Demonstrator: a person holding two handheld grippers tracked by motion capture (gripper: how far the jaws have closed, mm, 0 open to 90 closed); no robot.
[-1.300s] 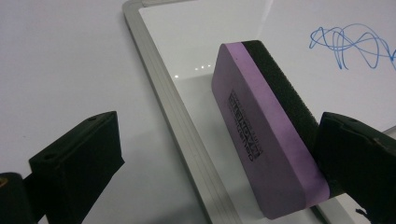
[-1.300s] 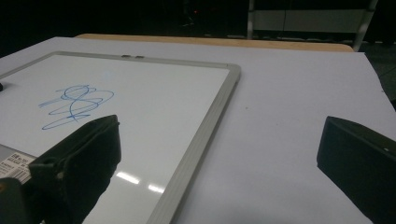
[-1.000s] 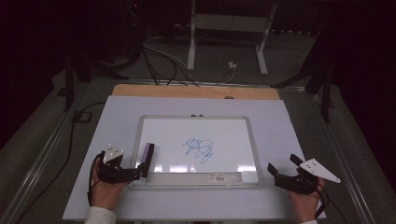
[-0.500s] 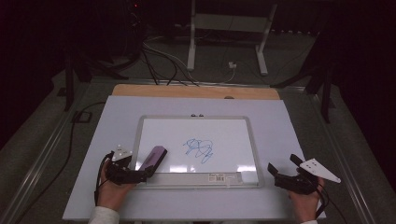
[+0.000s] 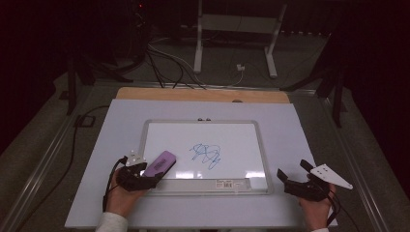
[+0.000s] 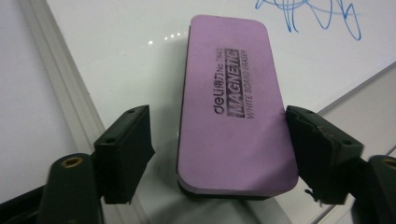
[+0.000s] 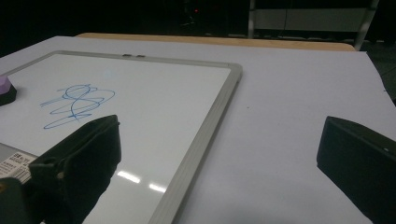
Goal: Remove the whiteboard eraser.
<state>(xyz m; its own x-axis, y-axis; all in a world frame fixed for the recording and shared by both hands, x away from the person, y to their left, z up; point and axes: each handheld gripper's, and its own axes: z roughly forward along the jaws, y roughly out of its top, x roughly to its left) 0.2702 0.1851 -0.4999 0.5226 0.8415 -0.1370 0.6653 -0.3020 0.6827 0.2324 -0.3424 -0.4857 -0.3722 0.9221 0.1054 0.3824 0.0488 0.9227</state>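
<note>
Eraser (image 5: 159, 164) was upright in my left gripper (image 5: 151, 180) a second ago, now flat on whiteboard (image 5: 232, 140) near-left corner. Left jaws straddle it, gap visible one side — grip uncertain. Scribble (image 5: 207, 155) untouched, wipe likely next. Right gripper (image 5: 291, 180) wide open, empty, off board.

1. The purple eraser (image 6: 236, 107) sits between the left gripper (image 6: 219, 149) jaws, and from the left gripper view there is no telling whether either pad touches its sides.
2. In the right gripper view that eraser (image 7: 5, 88) is cut off by the left edge, a corner showing.
3. The barcode label (image 5: 231, 183) on the whiteboard's (image 5: 251, 140) near frame is too small to read from the high view.
4. The blue scribble (image 6: 310, 14) runs off the top edge in the left gripper view.
5. Both forearms are cropped by the bottom edge.
</note>
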